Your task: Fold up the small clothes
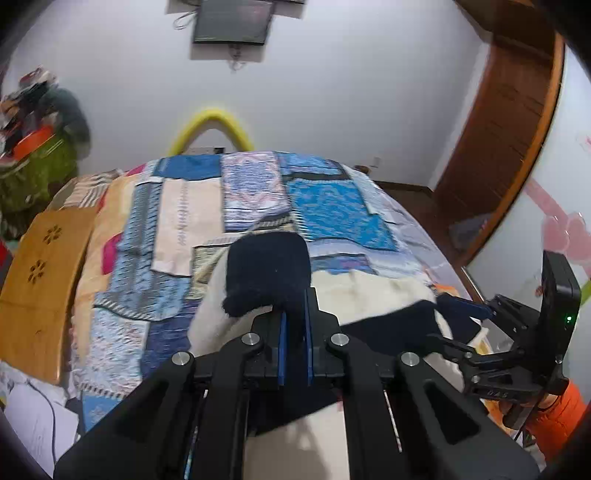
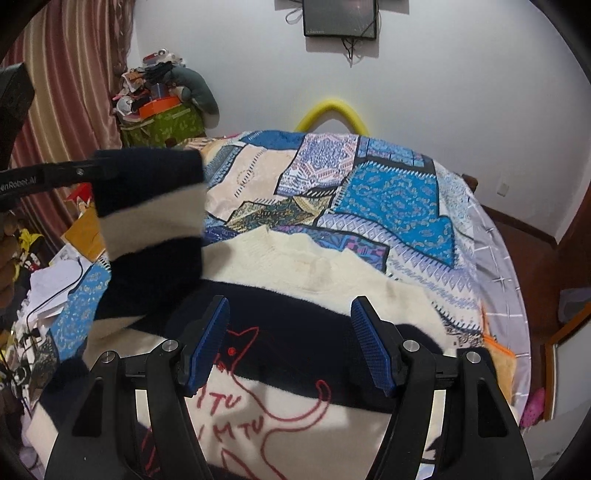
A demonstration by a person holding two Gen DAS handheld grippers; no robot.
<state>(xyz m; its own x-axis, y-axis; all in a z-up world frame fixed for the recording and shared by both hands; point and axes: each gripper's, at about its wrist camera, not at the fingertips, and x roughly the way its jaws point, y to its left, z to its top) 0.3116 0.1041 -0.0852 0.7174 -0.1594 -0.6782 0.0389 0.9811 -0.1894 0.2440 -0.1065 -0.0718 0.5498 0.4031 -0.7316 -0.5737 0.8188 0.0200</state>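
A fuzzy sweater (image 2: 314,273) in cream and navy stripes, with a red cat outline (image 2: 266,413), lies spread on the patchwork quilt (image 2: 388,192). My left gripper (image 1: 295,306) is shut on the sweater's navy sleeve cuff (image 1: 267,266) and holds the striped sleeve (image 2: 151,210) lifted off the bed. In the right wrist view the left gripper (image 2: 98,168) enters from the left edge, clamped on that sleeve. My right gripper (image 2: 291,325) hangs open just above the sweater's body, its blue pads (image 2: 212,339) wide apart with nothing pinched. In the left wrist view it (image 1: 456,321) shows at the right.
The bed's right edge drops to a wooden floor by a brown door (image 1: 509,155). A tan wooden board (image 1: 44,280), papers and a cable (image 2: 55,291) lie left of the bed. A cluttered pile (image 2: 159,99), a yellow arch (image 2: 332,110) and a wall screen (image 2: 340,18) stand beyond.
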